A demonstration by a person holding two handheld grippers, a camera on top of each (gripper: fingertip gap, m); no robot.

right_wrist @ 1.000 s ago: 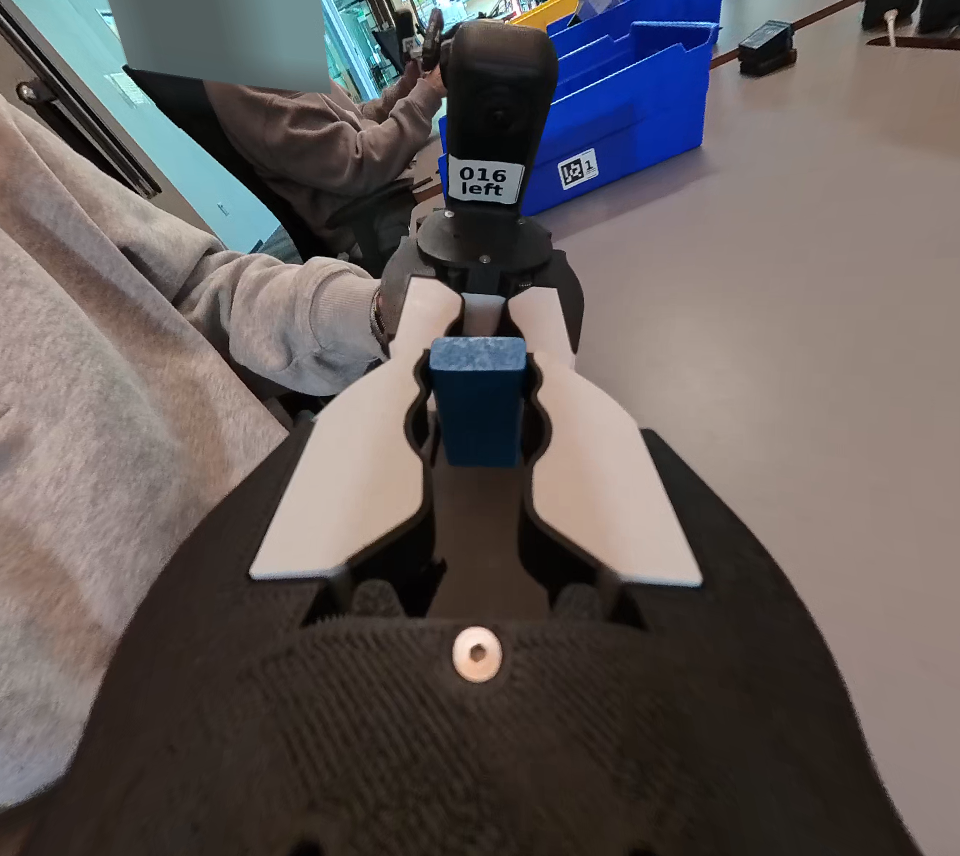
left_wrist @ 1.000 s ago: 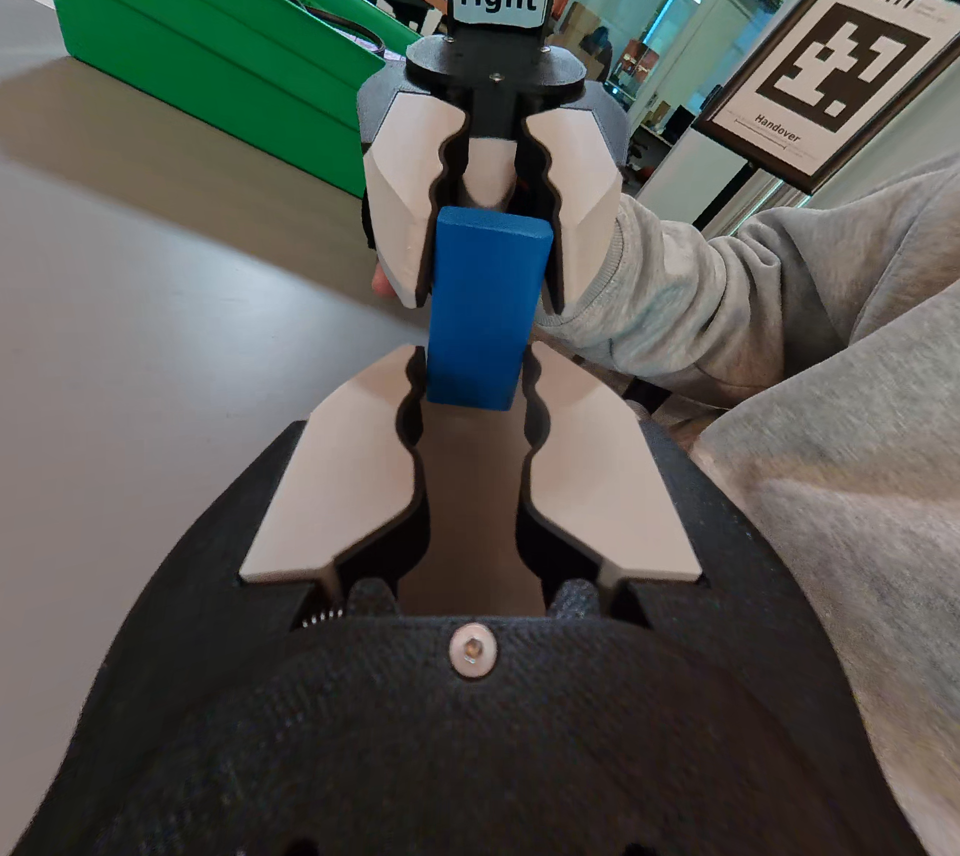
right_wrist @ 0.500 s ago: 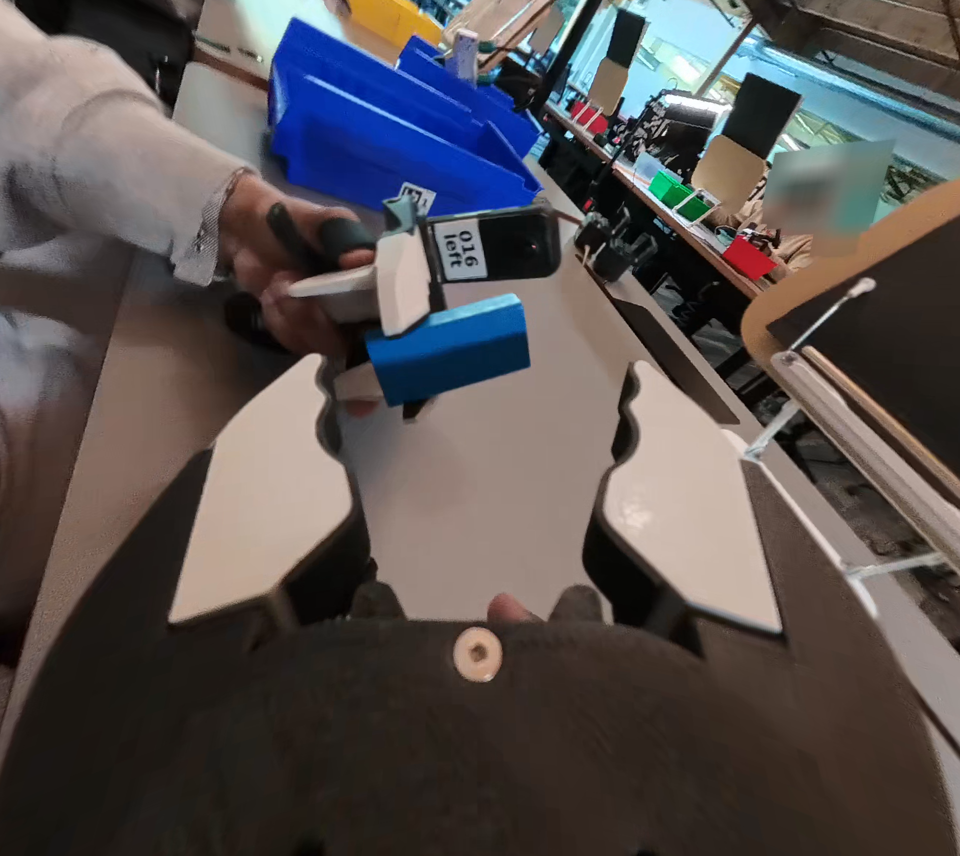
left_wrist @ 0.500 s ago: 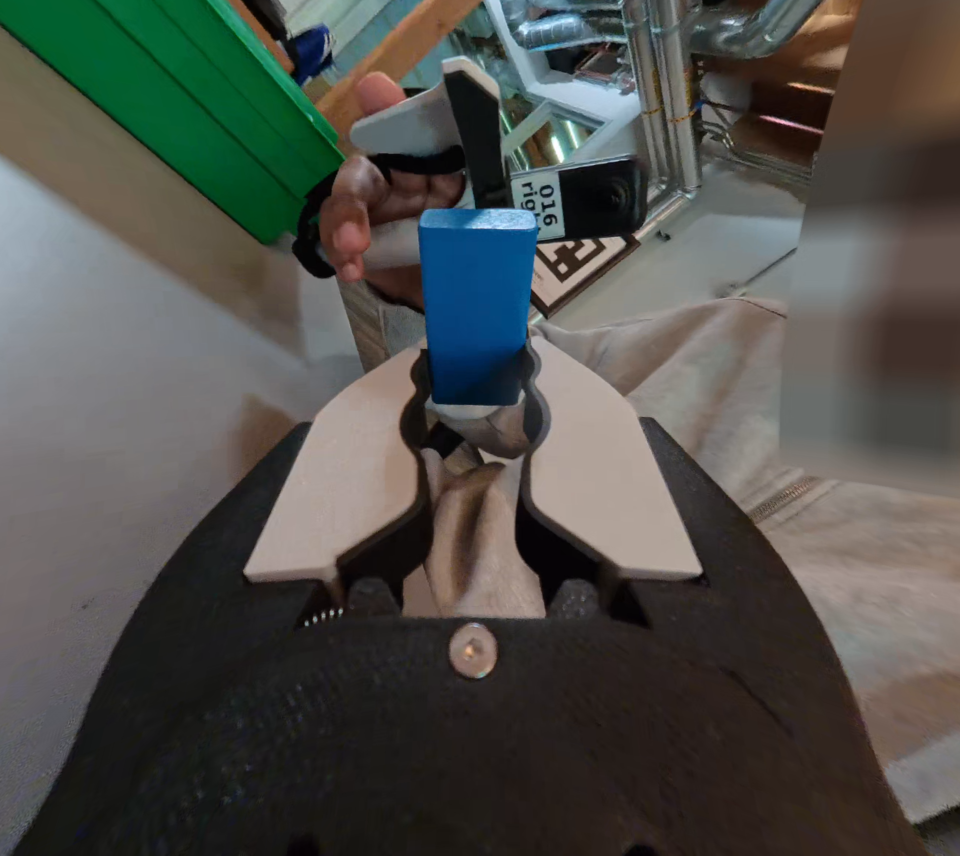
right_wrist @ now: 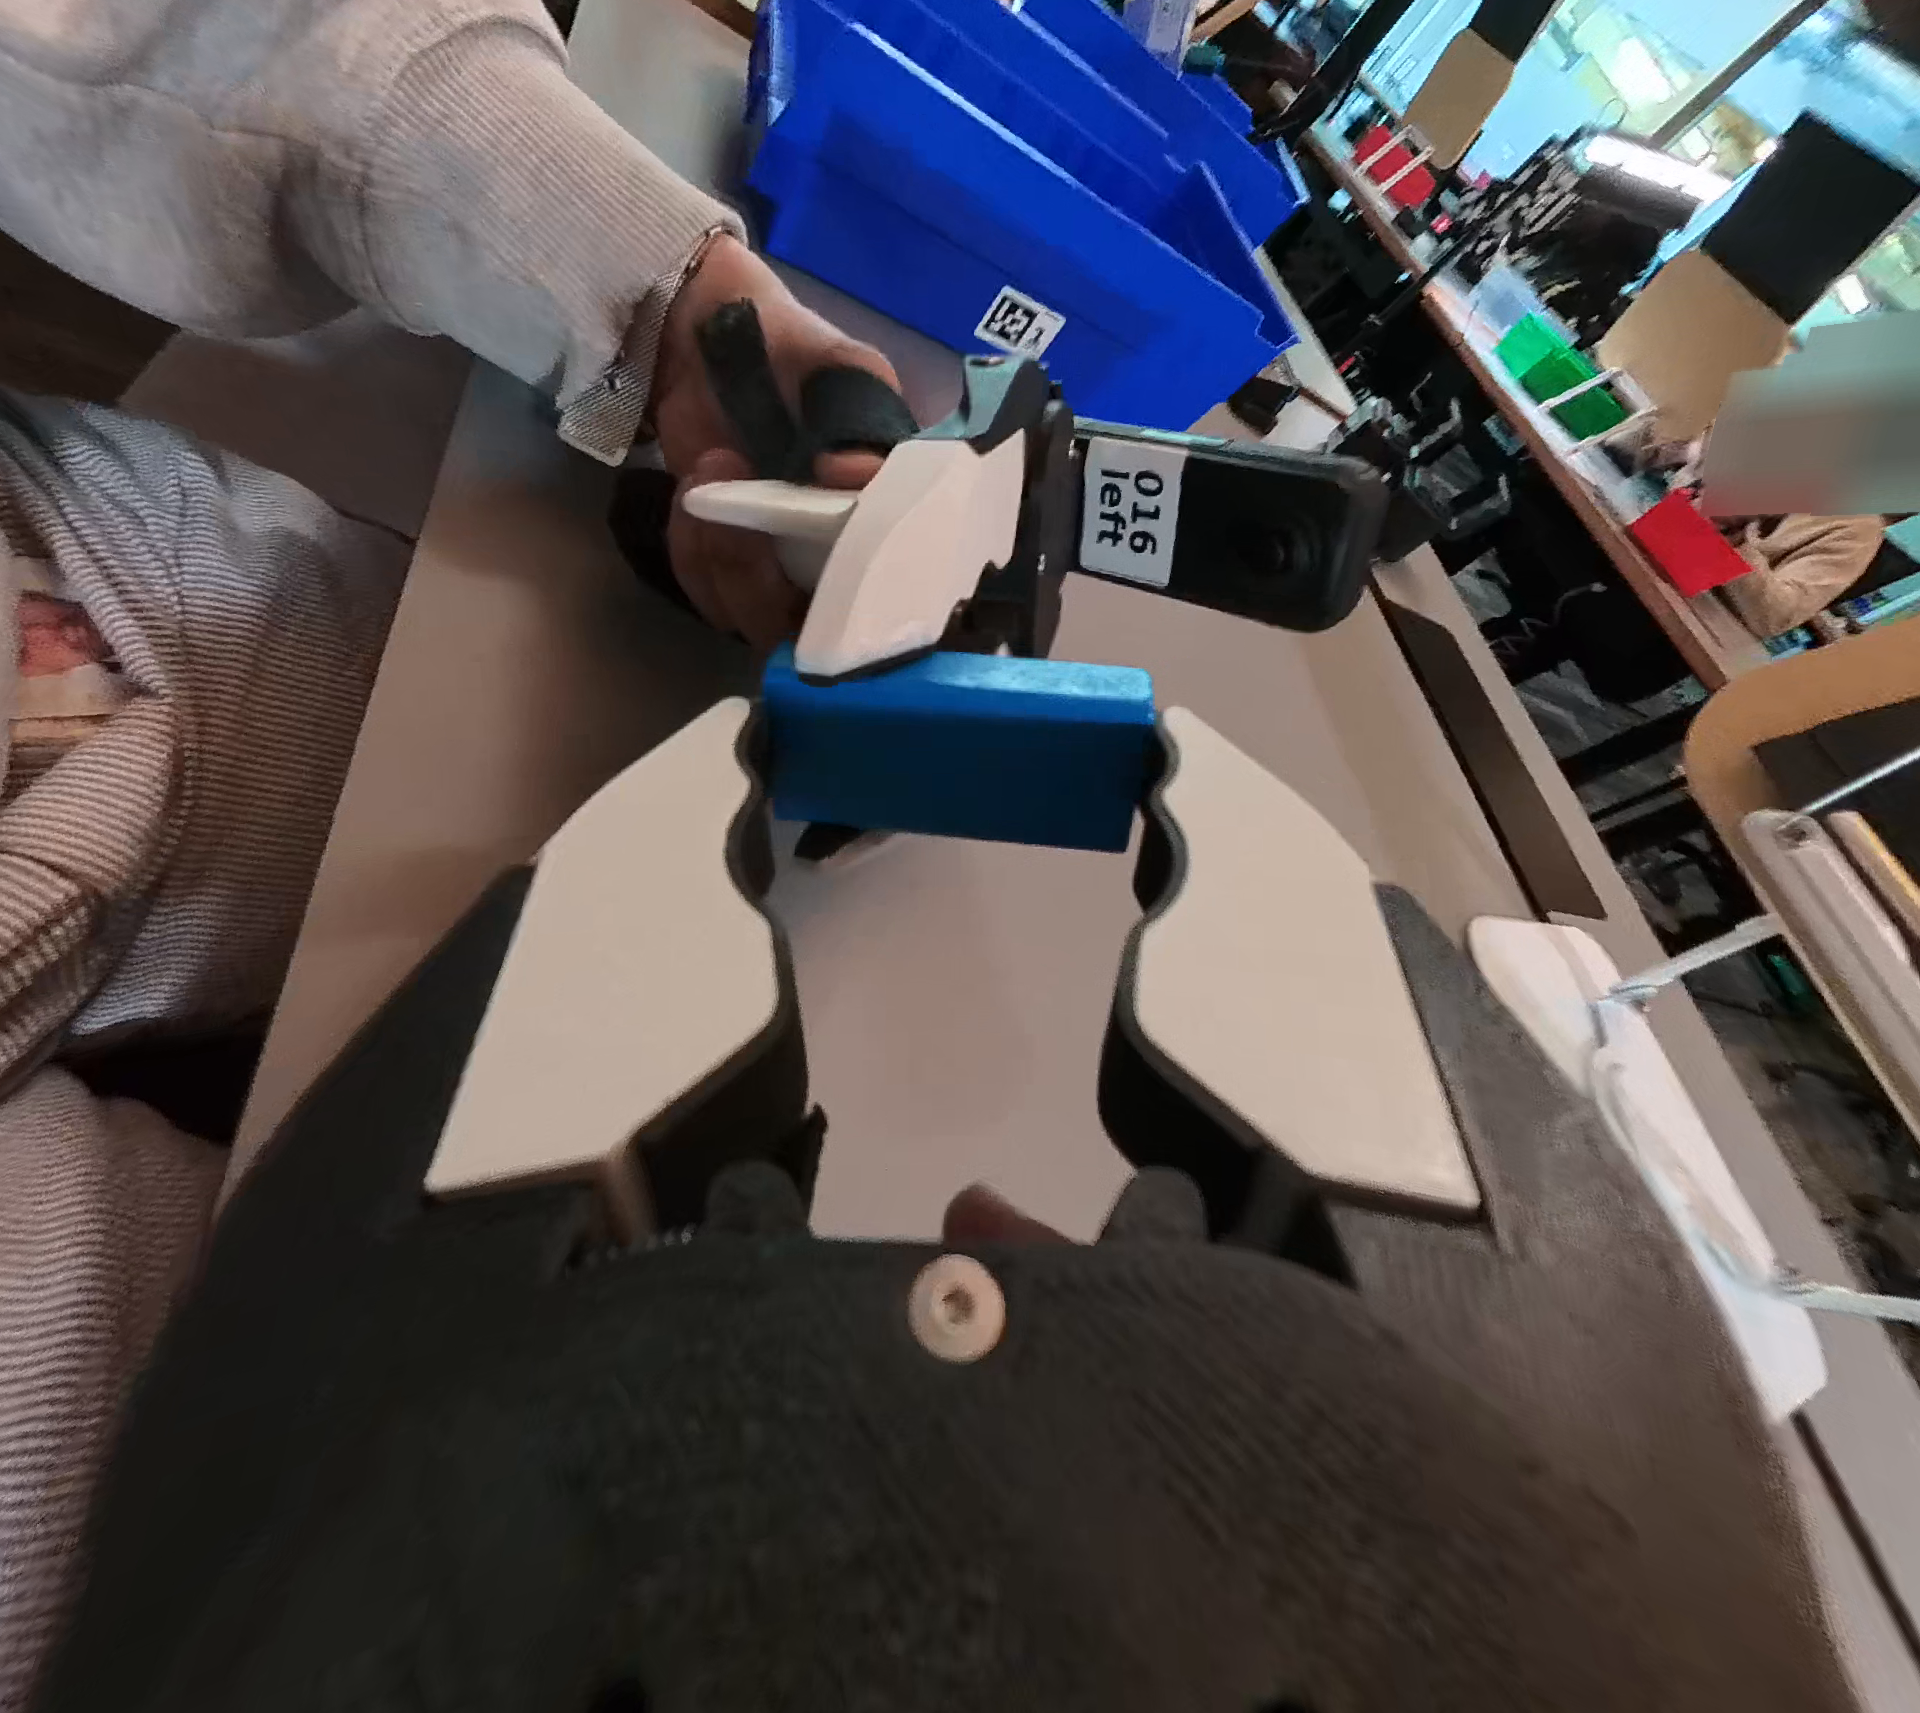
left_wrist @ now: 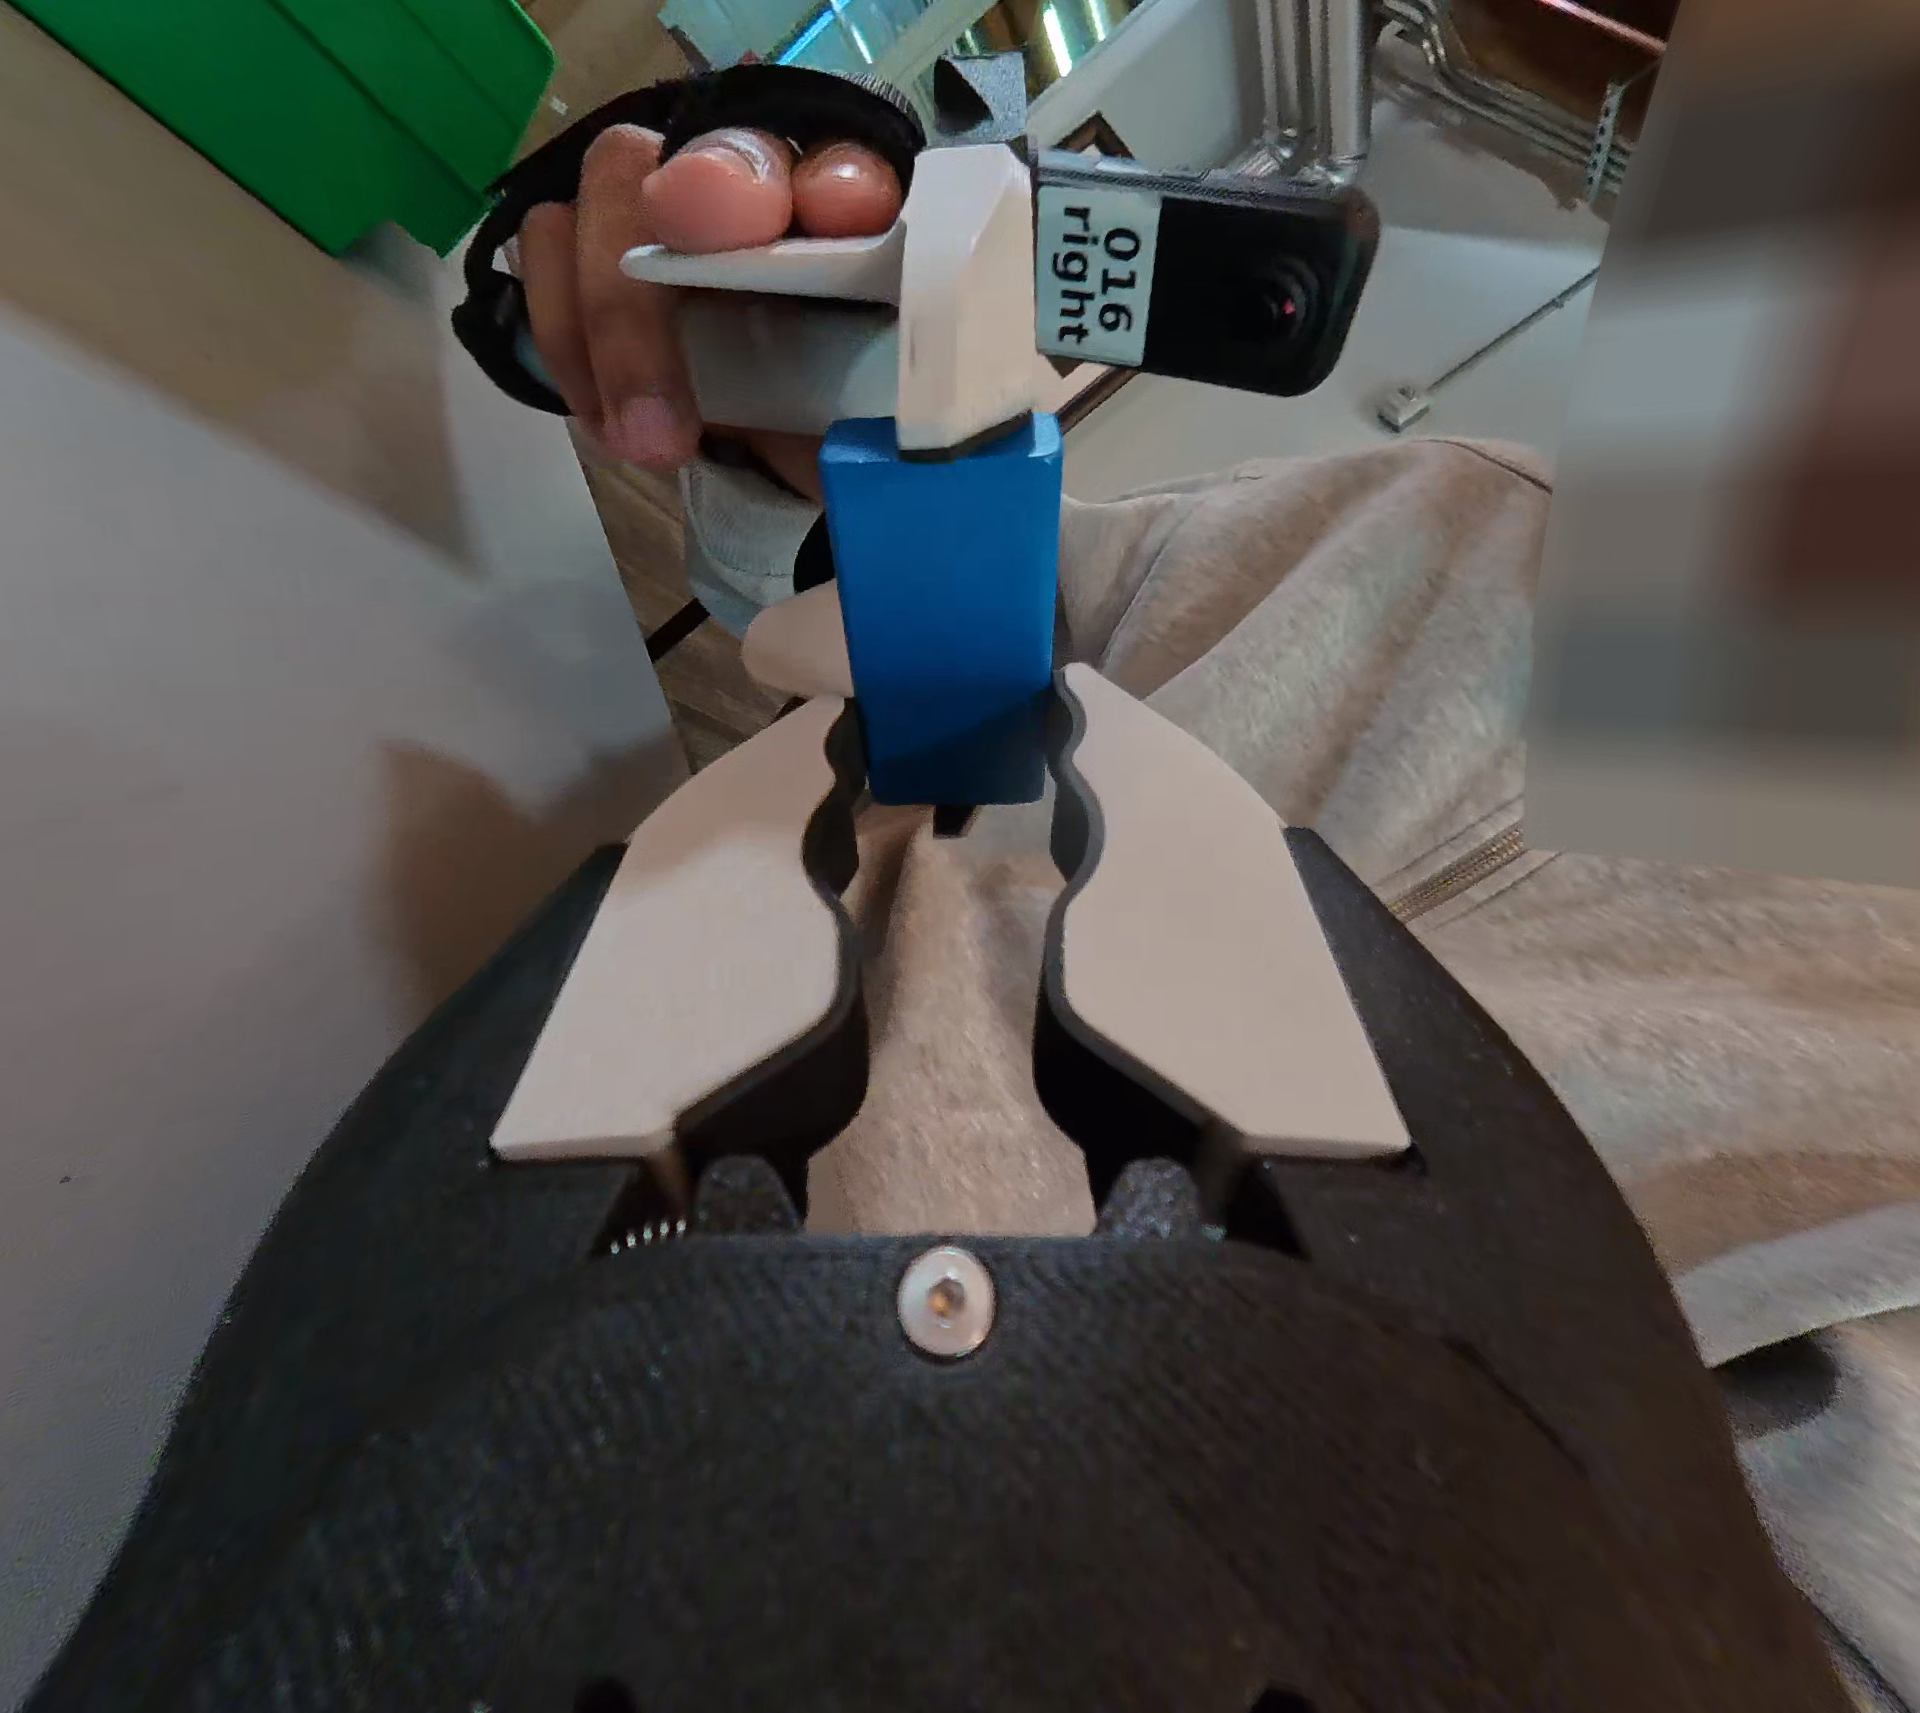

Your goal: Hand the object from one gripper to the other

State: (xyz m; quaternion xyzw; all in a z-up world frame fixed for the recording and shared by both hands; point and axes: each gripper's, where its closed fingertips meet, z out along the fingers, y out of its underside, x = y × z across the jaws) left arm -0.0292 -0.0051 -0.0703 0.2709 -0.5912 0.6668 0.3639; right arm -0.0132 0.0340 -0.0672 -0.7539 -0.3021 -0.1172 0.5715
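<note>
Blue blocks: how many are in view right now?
1. The block sits clamped at one end in the left gripper, while the right gripper presses on its two short ends. No other shows.

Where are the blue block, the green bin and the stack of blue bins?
blue block (left_wrist: pixel 945 614): left wrist view, middle of its long face.
green bin (left_wrist: pixel 260 32): left wrist view, its side wall.
blue bins (right_wrist: pixel 997 209): right wrist view, front bin's wall.
</note>
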